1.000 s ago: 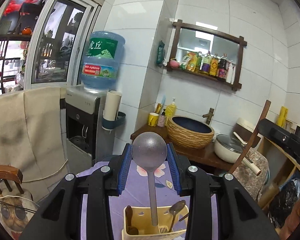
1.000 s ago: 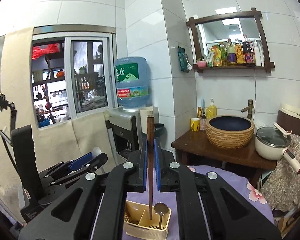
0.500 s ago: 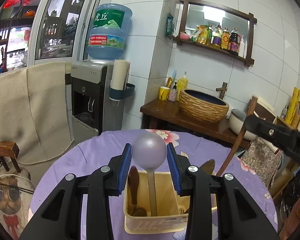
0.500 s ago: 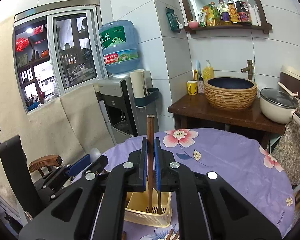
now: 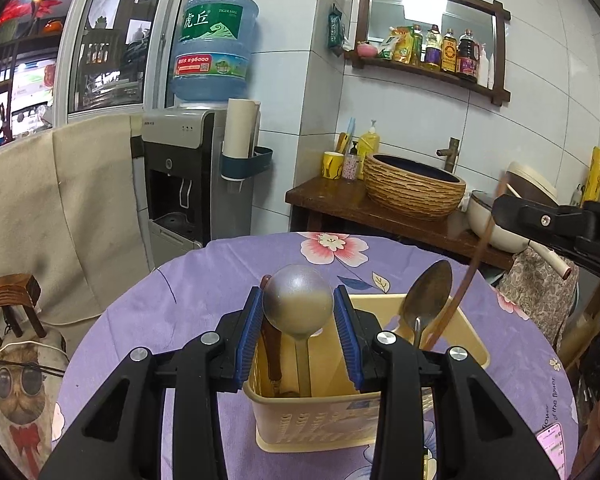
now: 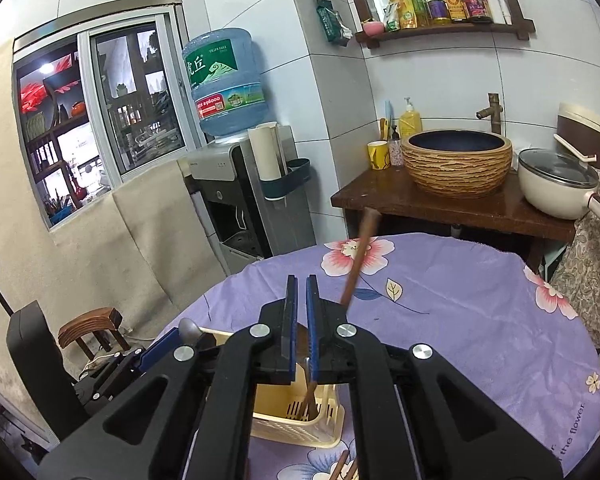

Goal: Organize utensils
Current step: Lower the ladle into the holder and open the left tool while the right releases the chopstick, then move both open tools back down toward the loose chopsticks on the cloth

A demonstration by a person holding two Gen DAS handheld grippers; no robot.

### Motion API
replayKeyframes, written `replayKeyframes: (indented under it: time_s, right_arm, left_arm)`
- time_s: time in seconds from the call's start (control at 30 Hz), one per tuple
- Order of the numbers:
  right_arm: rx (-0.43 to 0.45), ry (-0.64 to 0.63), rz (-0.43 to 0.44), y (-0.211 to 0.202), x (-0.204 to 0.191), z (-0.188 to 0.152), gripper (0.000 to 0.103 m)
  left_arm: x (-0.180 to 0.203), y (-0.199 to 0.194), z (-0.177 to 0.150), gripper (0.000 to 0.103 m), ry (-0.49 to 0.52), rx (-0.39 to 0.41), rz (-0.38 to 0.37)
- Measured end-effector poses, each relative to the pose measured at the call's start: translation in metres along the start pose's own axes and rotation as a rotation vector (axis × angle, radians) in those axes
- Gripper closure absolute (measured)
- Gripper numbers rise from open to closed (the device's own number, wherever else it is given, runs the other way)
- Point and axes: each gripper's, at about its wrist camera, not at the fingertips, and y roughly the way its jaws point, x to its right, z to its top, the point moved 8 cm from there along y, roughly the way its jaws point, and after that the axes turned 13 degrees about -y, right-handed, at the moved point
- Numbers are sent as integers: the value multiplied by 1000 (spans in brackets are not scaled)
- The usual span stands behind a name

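The desk point(image 5: 204, 280) is round and covered with a purple cloth printed with pink flowers and leaves. Directly on it stands a pale yellow utensil basket point(image 5: 320, 420), an open slotted plastic box, which serves as the landmark here. Beyond the basket, toward the far rim of the desk, lies a large pink flower print point(image 5: 334, 246); a leaf print point(image 5: 380, 282) sits between that flower and the basket. In the right wrist view, brown chopsticks point(image 6: 342, 468) lie flat on the cloth just on the near side of the basket point(image 6: 296, 420), only their ends showing. At the near right edge of the desk, right of the basket, a pink card point(image 5: 552, 446) lies on the cloth.
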Motion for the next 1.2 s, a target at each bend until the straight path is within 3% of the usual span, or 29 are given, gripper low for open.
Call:
replayKeyframes:
  time_s: [0.07, 0.13, 0.3, 0.37, 0.43, 0.47, 0.6, 0.8, 0.97, 1.2]
  right_arm:
    - [-10, 7, 12, 2, -1, -2, 98]
    - [-10, 2, 8, 0, -1, -5, 98]
    - [11, -54, -31, -17, -8, -12, 97]
    - [10, -67, -33, -26, -11, -19, 88]
    - [0, -77, -41, -35, -13, -29, 51]
    - [-2, -78, -45, -42, -15, -37, 45]
    - [-39, -103, -77, -55, -17, -67, 44]
    - [-209, -84, -83, -49, -18, -144, 43]
    - [-335, -14, -74, -40, -14, -206, 43]
    - [-404, -3, -72, -34, -18, -245, 44]
  left_arm:
    - [1, -2, -1, 63, 6, -3, -7]
    - [2, -7, -1, 44, 13, -1, -17]
    - [-1, -30, -6, 24, 1, 9, -43]
    - [-3, -40, -10, 20, -5, 1, -49]
    - [-8, -51, -18, 13, -11, -18, -50]
    - [-11, -54, -22, 12, -13, -33, -52]
    - [-25, -65, -47, 10, -7, -100, -22]
    - [-52, -67, -99, 11, 19, -206, 67]
    - [-70, -69, -134, 14, -2, -283, 97]
    - [-77, -70, -162, 26, -20, -355, 110]
